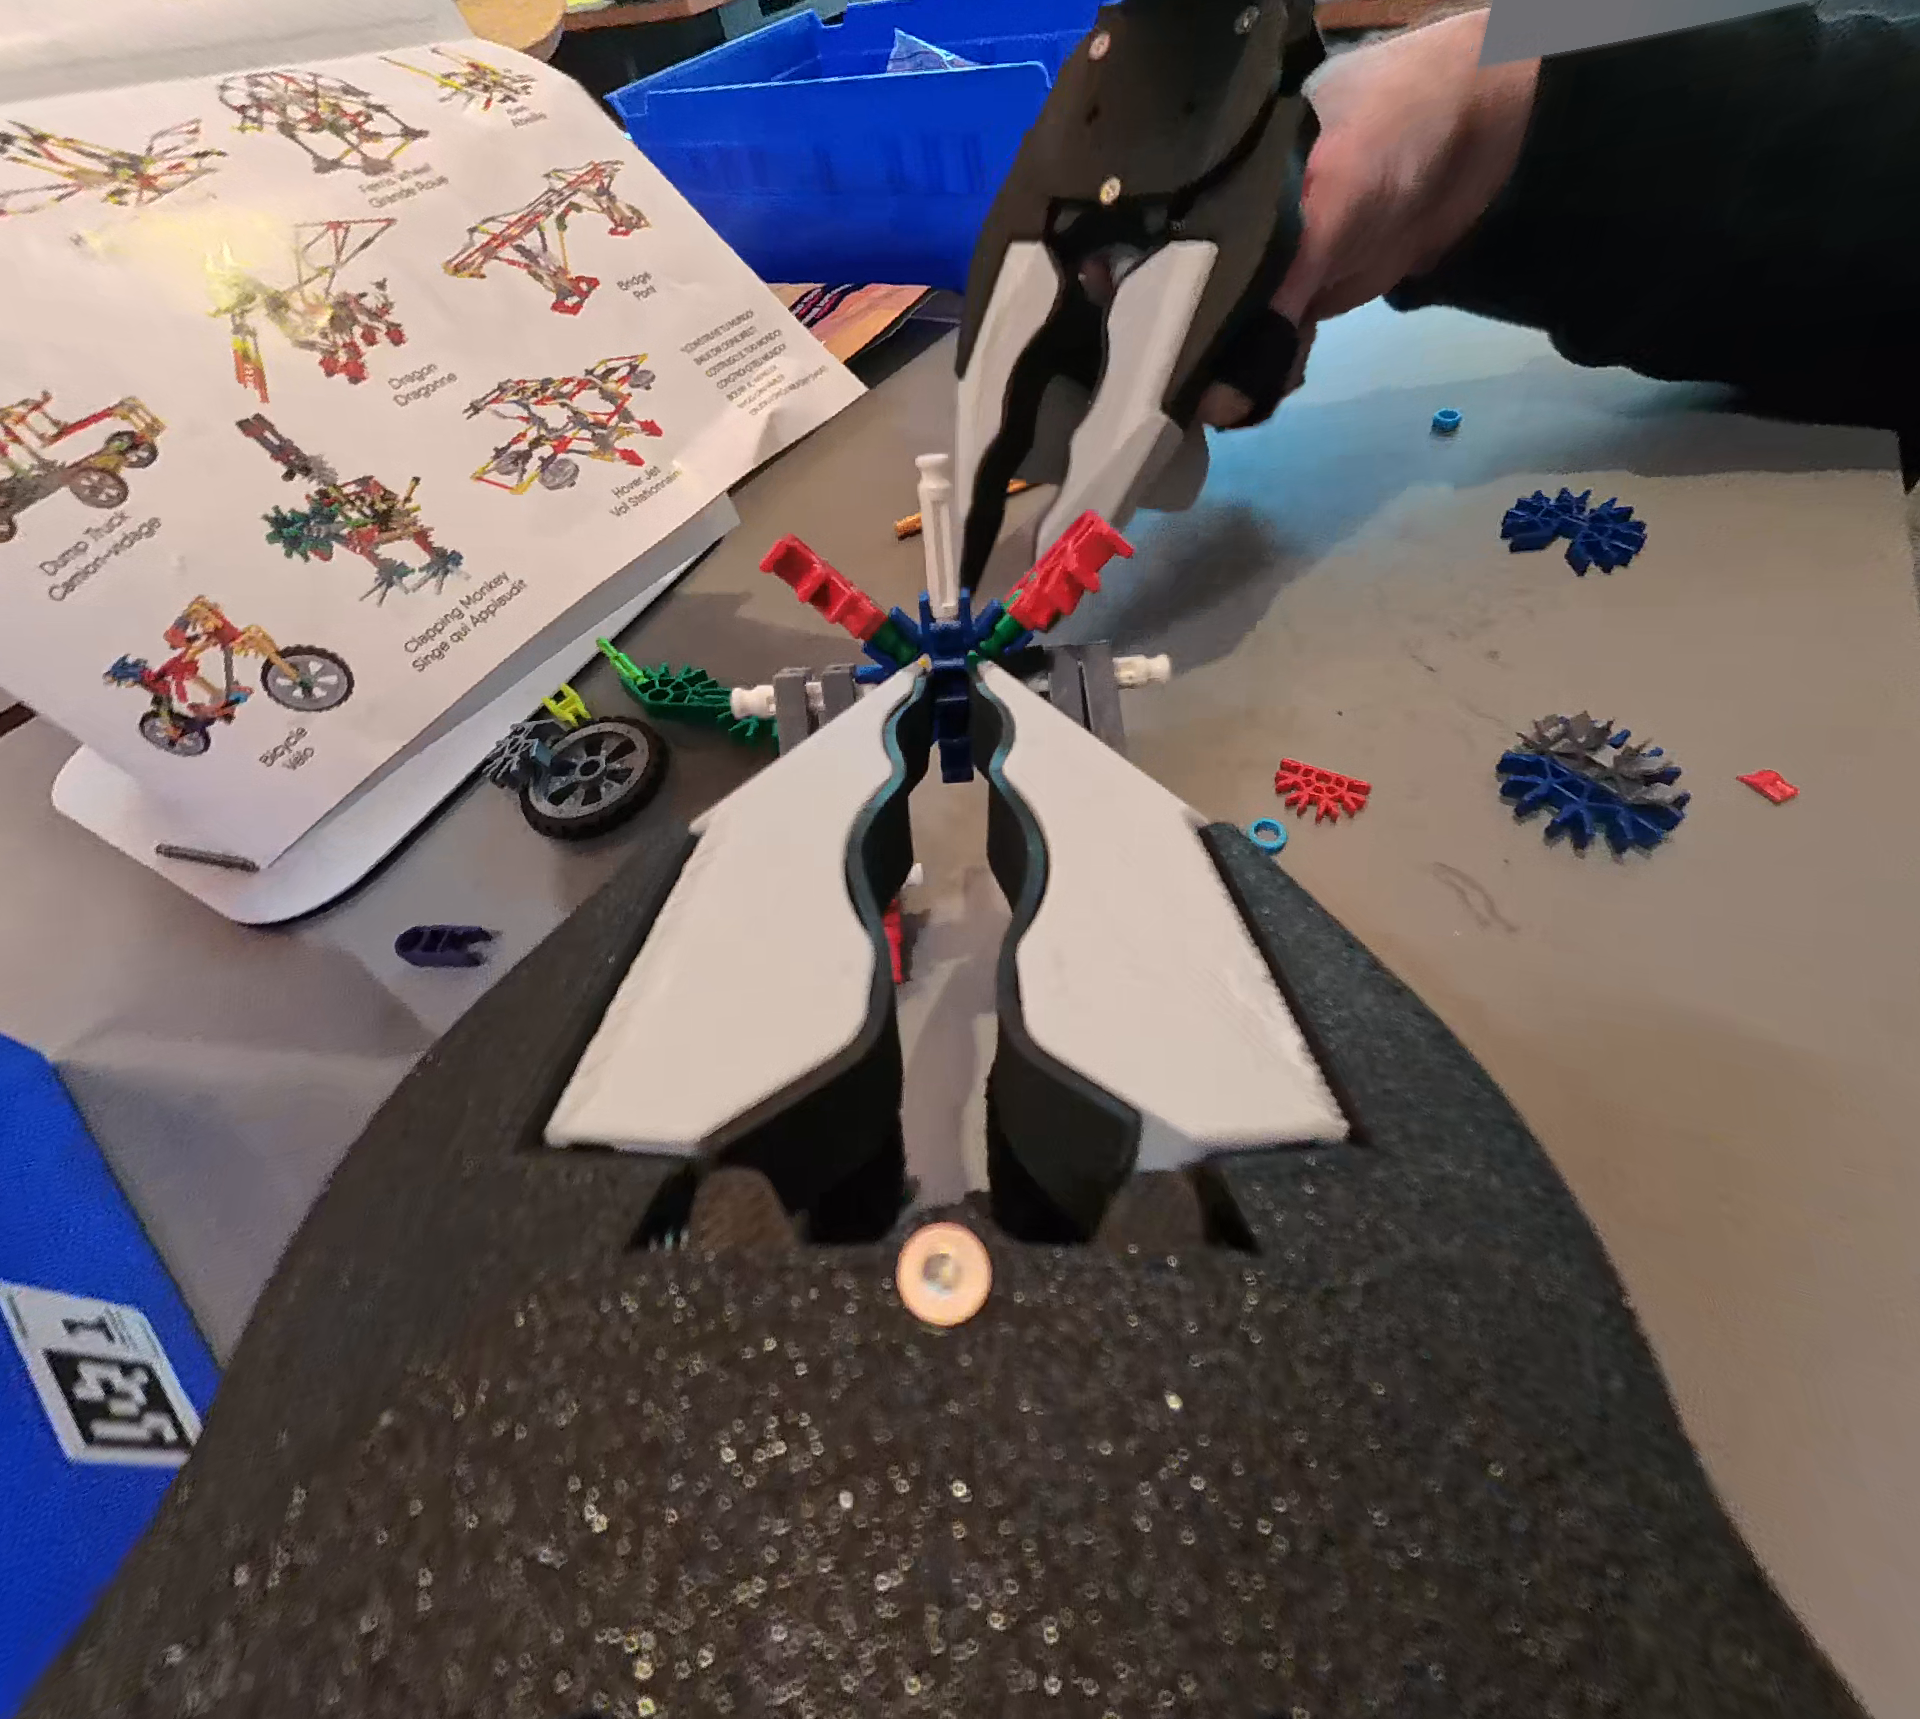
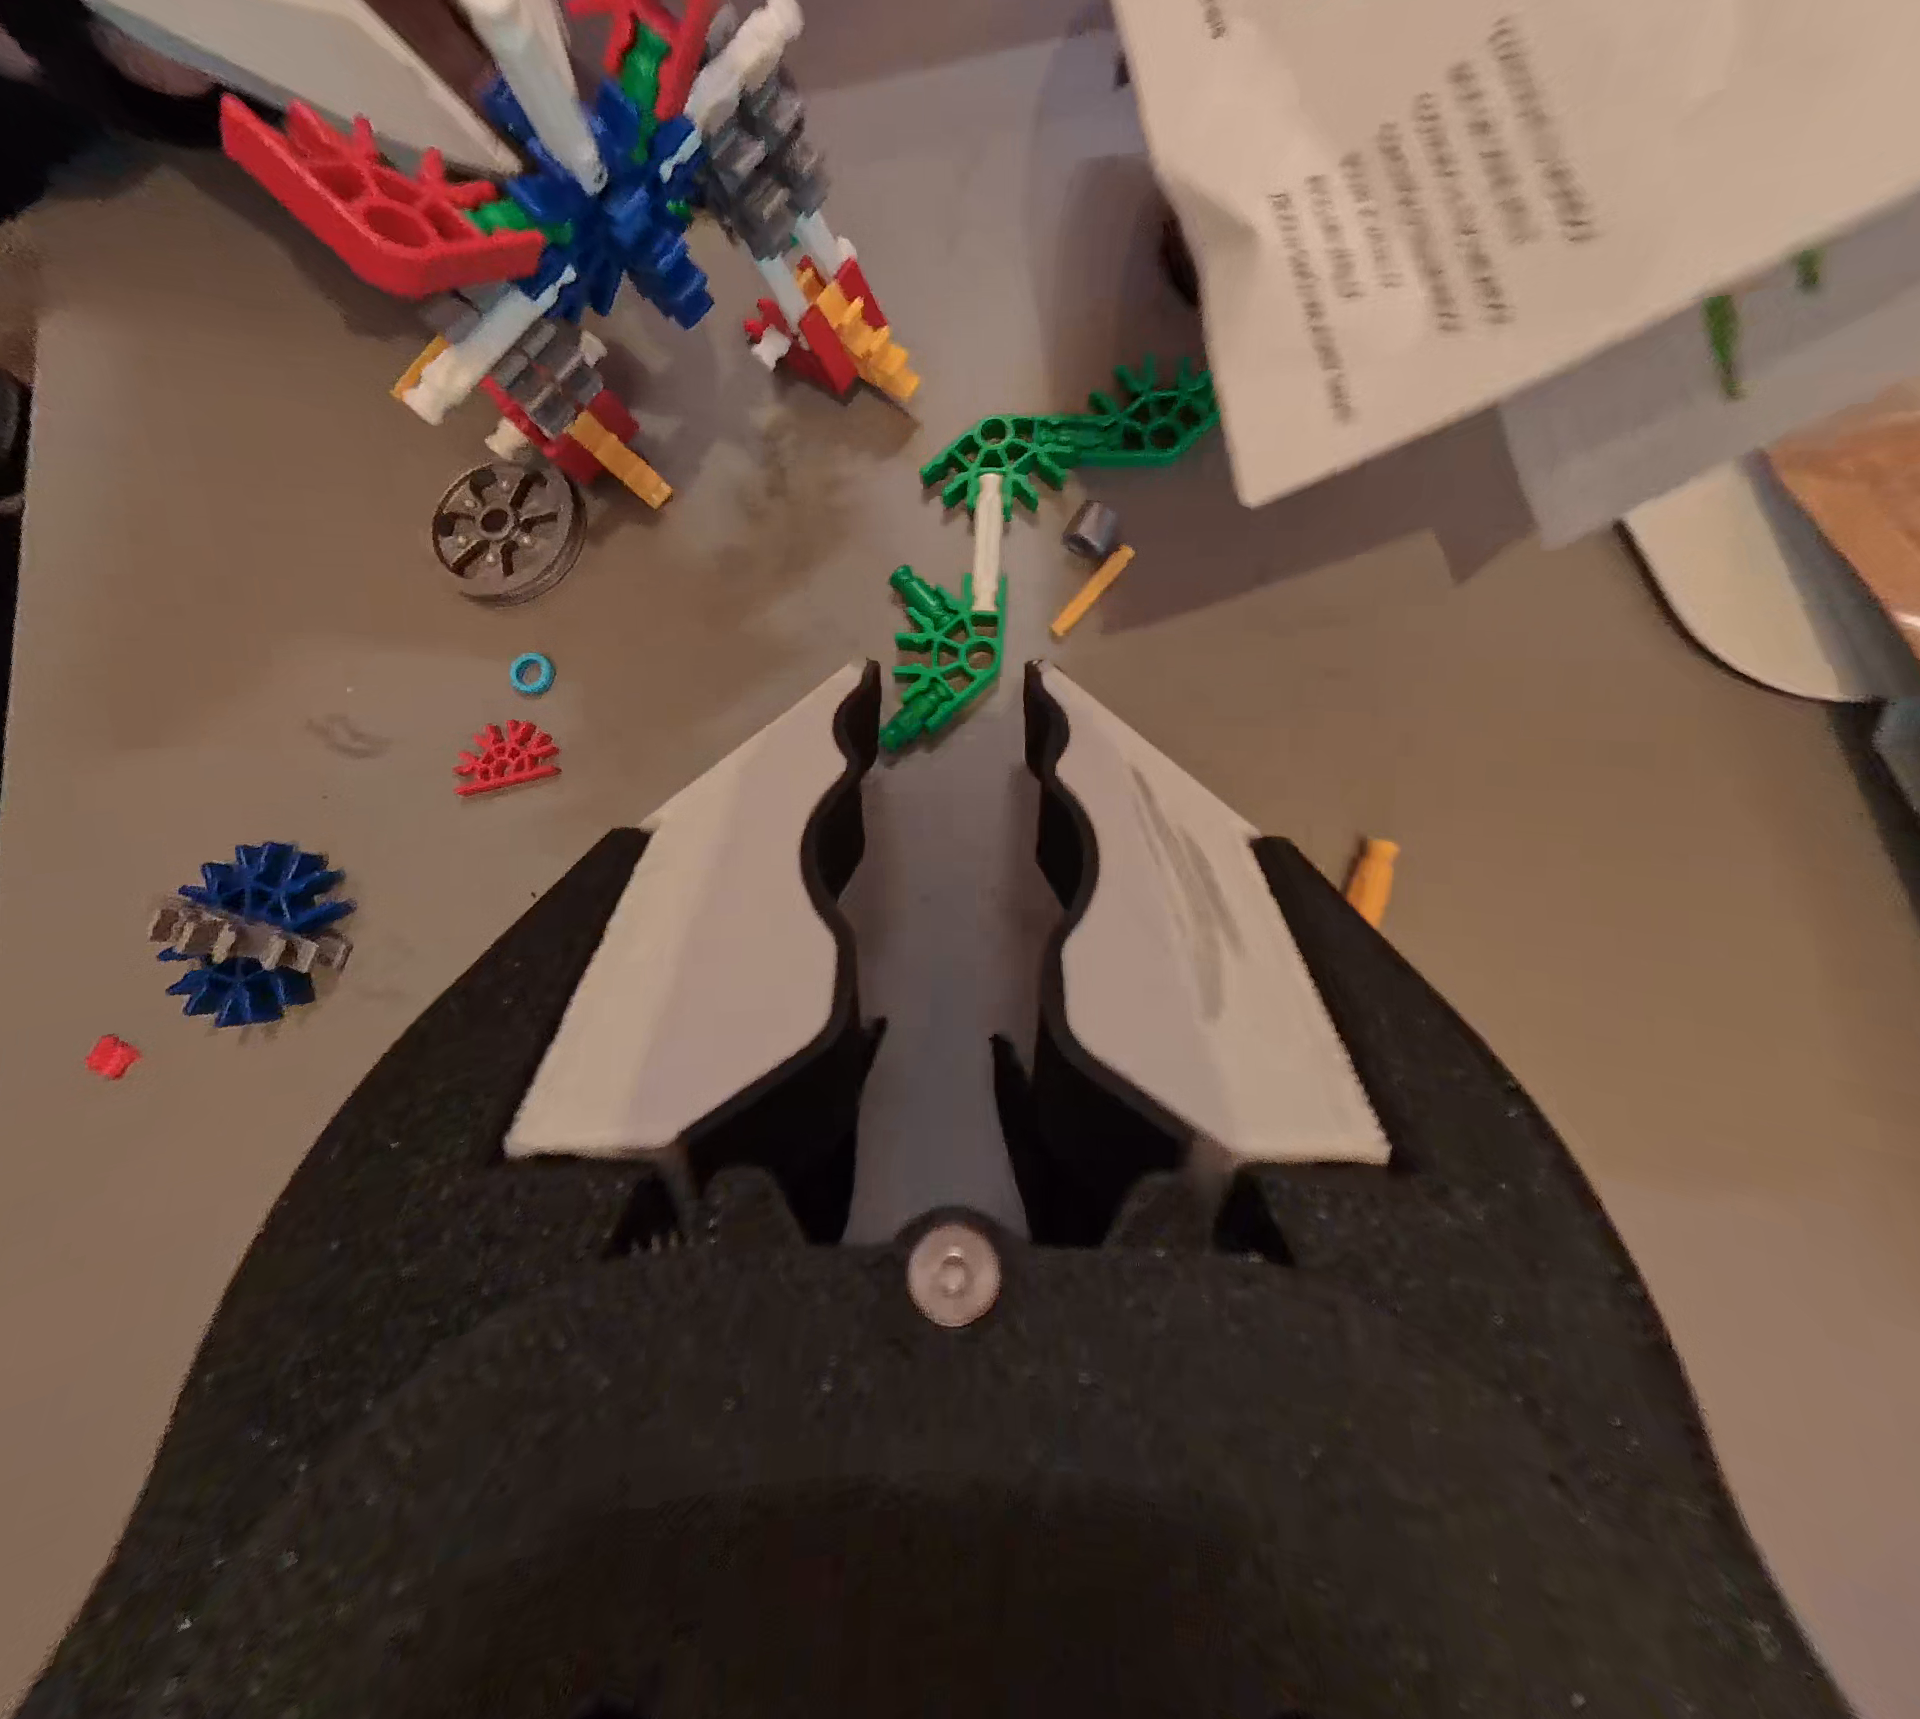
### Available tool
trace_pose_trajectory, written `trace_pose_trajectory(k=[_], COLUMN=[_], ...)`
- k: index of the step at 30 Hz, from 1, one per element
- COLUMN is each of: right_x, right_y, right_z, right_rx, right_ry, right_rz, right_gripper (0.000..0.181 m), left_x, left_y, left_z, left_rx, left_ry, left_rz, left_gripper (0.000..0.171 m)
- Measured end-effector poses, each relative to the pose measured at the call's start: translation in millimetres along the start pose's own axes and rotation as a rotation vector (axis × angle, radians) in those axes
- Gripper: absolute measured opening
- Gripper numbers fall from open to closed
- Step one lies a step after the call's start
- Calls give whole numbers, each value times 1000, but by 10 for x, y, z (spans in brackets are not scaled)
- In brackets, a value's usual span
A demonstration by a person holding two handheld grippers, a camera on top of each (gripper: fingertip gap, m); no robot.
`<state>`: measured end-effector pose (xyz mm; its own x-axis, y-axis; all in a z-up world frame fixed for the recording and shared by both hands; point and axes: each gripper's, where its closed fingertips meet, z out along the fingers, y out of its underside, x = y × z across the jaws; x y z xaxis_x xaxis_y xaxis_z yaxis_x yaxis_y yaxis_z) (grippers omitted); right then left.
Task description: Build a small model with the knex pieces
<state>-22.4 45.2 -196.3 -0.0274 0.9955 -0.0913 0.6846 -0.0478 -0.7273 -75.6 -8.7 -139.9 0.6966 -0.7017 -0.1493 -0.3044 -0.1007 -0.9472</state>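
Two grippers by the toy model (image 1: 940, 630), its base hidden.
Left gripper (image 1: 948, 698) grips its blue hub (image 1: 948, 641); right gripper (image 2: 951, 682) gapes empty.

We see the model (image 1: 940, 646) standing mid-table (image 1: 1455, 994), with the left gripper (image 1: 948, 682) closed on its hub from the near side and the right gripper (image 1: 1003, 547) above and behind it, tips beside the upright rod (image 1: 935, 526). Left of the model lie a wheel (image 1: 592, 776) and the booklet (image 1: 343, 381); a bin (image 1: 831, 152) sits behind. Right of it lie loose connectors (image 1: 1590, 786). In the right wrist view, the right gripper (image 2: 951, 682) hangs parted over a connector chain (image 2: 997, 526), the model (image 2: 603, 215) to its left.
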Motion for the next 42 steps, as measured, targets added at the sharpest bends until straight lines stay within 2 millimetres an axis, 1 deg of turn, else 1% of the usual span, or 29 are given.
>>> trace_pose_trajectory(k=[2,4,6,7,11,14,17,20,21,24,28,29,30,33,35,36,38,40,42], right_x=[-18,-29,-29,-29,-56,-113,-160,-210,-224,-236,-247,-247,-249,-267,-270,-276,-289,-263,-226], right_y=[48,90,78,76,105,121,82,33,40,71,111,136,148,140,141,138,120,112,77], right_z=[110,205,236,239,204,155,88,39,30,2,-22,-21,-26,-68,-89,-98,-122,-169,-271], right_rx=[-58,-103,-111,-112,-120,-112,-77,-39,-39,-34,-21,-27,-24,7,19,26,41,50,83], right_ry=[20,35,54,59,66,55,45,27,23,20,17,20,20,3,-3,-10,-19,-7,-2], right_rz=[-34,-66,-85,-90,-98,-92,-71,-53,-51,-33,-4,-4,-2,20,27,31,32,32,48], right_gripper=[31,31,24,24,24,24,24,24,24,24,24,24,24,24,24,24,24,24,24], left_x=[-1,18,29,25,46,69,86,98,118,161,392,435,431,406,406,403,396,414,450], left_y=[14,32,54,56,90,208,257,230,209,155,62,92,138,378,504,546,574,533,447], left_z=[-30,-60,-81,-94,-149,-192,-265,-327,-325,-270,-35,26,77,180,225,244,287,340,401], left_rx=[-1,-4,-3,-4,-22,-72,-107,-115,-118,-158,-233,-280,-329,-493,-557,-576,-577,-535,-470], left_ry=[-17,-27,-38,-46,-79,-120,-144,-158,-150,-153,-70,-62,-77,-92,-79,-73,-59,-40,-16], left_rz=[0,-7,-15,-20,-30,-17,-23,-39,-43,3,55,91,133,215,233,241,241,216,184], left_gripper=[6,6,6,6,6,7,9,20,22,24,31,33,33,32,30,24,17,16,15])
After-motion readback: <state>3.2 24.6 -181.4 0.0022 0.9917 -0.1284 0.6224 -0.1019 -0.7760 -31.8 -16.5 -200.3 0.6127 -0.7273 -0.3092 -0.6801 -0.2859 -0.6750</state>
